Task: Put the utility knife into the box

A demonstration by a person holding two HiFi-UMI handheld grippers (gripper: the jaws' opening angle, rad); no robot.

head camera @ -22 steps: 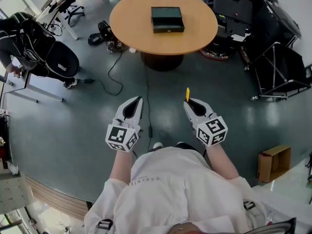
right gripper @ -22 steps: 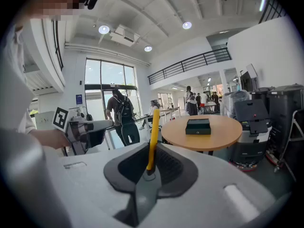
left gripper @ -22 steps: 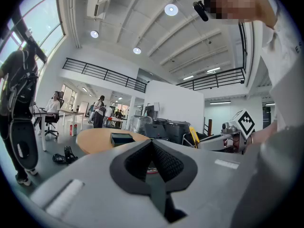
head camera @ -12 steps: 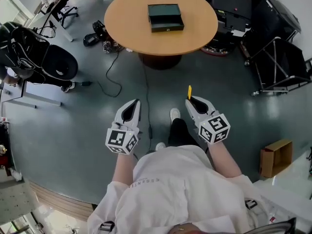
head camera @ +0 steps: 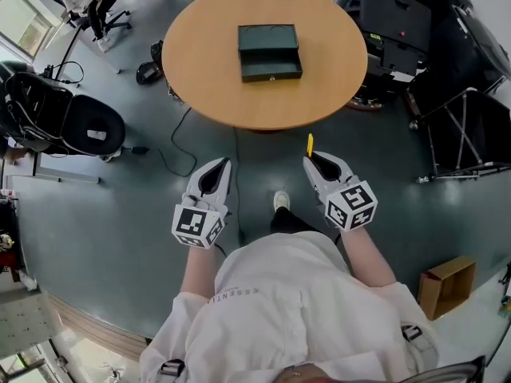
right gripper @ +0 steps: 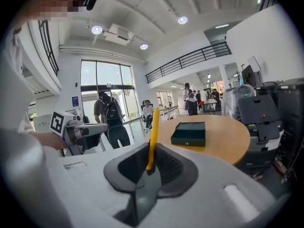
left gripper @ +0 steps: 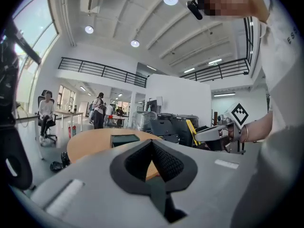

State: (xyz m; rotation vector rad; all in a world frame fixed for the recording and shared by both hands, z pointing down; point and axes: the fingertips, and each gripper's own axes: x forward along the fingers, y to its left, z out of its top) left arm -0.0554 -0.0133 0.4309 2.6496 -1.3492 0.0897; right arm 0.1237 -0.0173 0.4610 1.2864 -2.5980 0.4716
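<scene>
A dark green box (head camera: 270, 51) with its lid up lies on the round wooden table (head camera: 200, 70) ahead; it also shows in the right gripper view as the box (right gripper: 189, 133) and in the left gripper view as the box (left gripper: 123, 139). My right gripper (head camera: 316, 160) is shut on a yellow utility knife (head camera: 310, 145), which sticks up from its jaws, knife (right gripper: 152, 137). My left gripper (head camera: 219, 168) is shut with nothing in it. Both grippers hang over the floor, short of the table's near edge.
A black cable (head camera: 237, 166) runs across the grey floor under the grippers. Office chairs (head camera: 88, 126) stand at the left. Black cases and a folding stand (head camera: 467, 134) crowd the right. A cardboard box (head camera: 447, 282) sits at lower right. People stand in the background.
The table and box have come nearer in the head view as the person walked forward. Both grippers keep their hold and pose.
</scene>
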